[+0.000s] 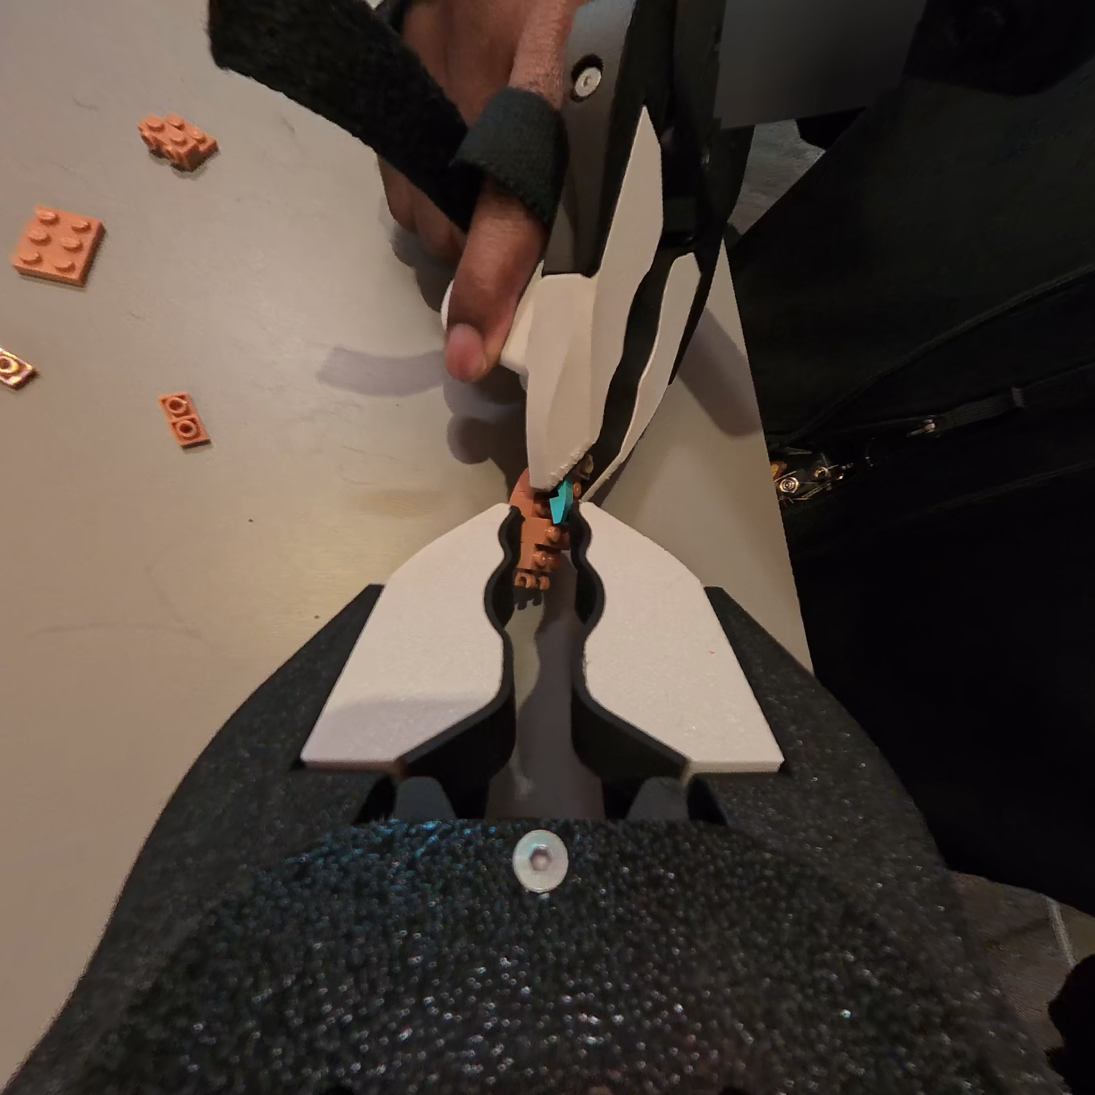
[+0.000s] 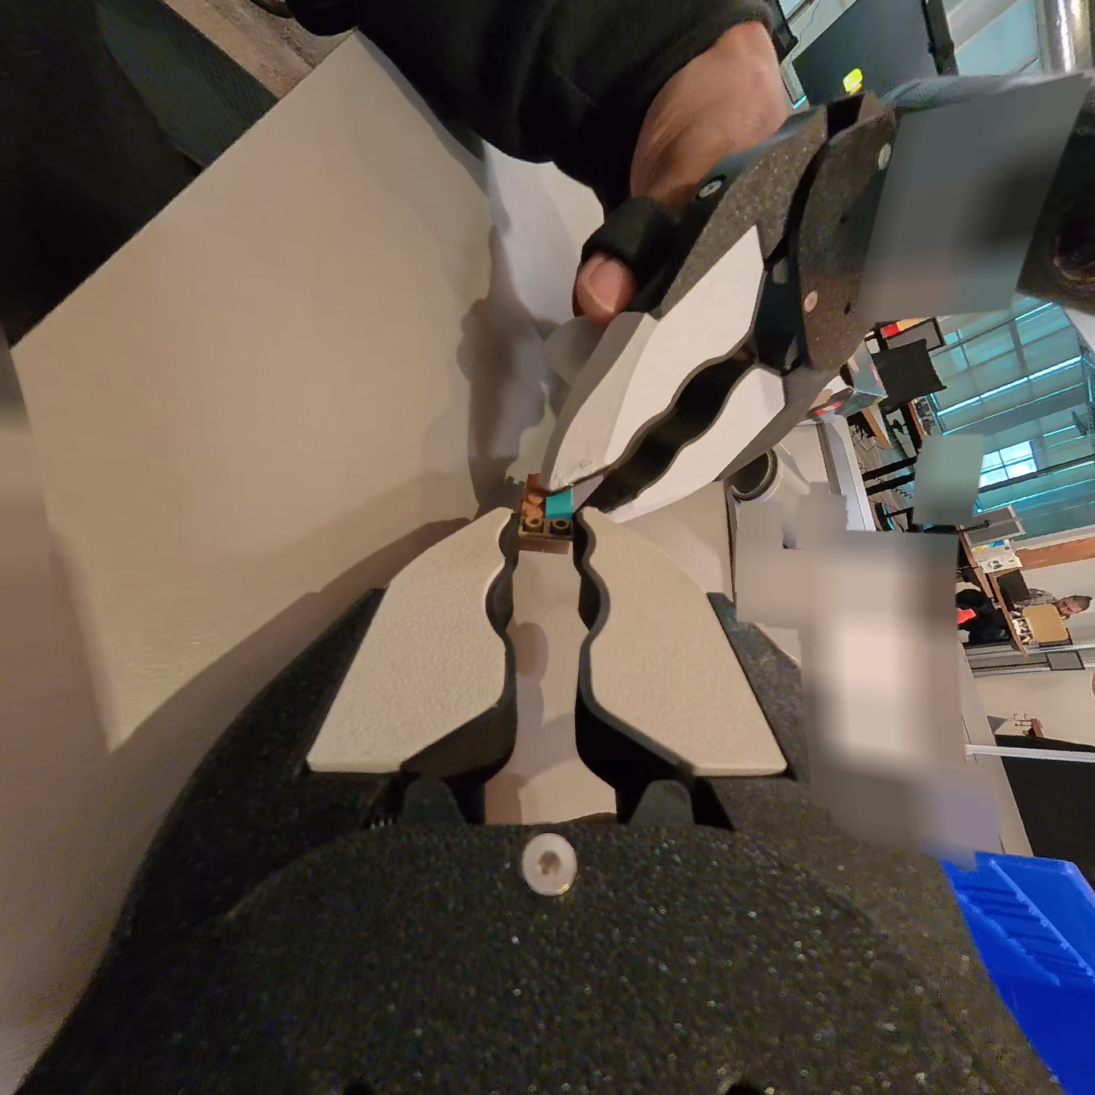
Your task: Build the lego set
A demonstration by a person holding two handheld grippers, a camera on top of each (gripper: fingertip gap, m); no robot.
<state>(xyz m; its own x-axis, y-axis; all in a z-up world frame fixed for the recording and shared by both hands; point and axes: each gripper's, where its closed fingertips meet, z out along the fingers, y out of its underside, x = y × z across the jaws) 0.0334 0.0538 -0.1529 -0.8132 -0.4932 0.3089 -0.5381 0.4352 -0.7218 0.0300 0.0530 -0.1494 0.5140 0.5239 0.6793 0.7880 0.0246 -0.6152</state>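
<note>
- Left gripper [image 1: 542, 533] nearly closed, pinching a small orange-brown brick assembly [image 1: 536, 548]: light, rigid, likely snaps apart.
- Right gripper [image 2: 545, 536] nearly closed on its brown stud end [image 2: 545, 527]; teal piece [image 2: 560, 505] maybe loose.

Beige table [image 1: 237, 533], loose orange plates [image 1: 59, 246]

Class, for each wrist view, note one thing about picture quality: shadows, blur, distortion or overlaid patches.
Left wrist view: soft shadows of the hand fall on the beige table, and its straight edge bows from the wide lens. Right wrist view: mosaic patches cover the right side, the background room is tilted, and the brown brick assembly looks soft.
</note>
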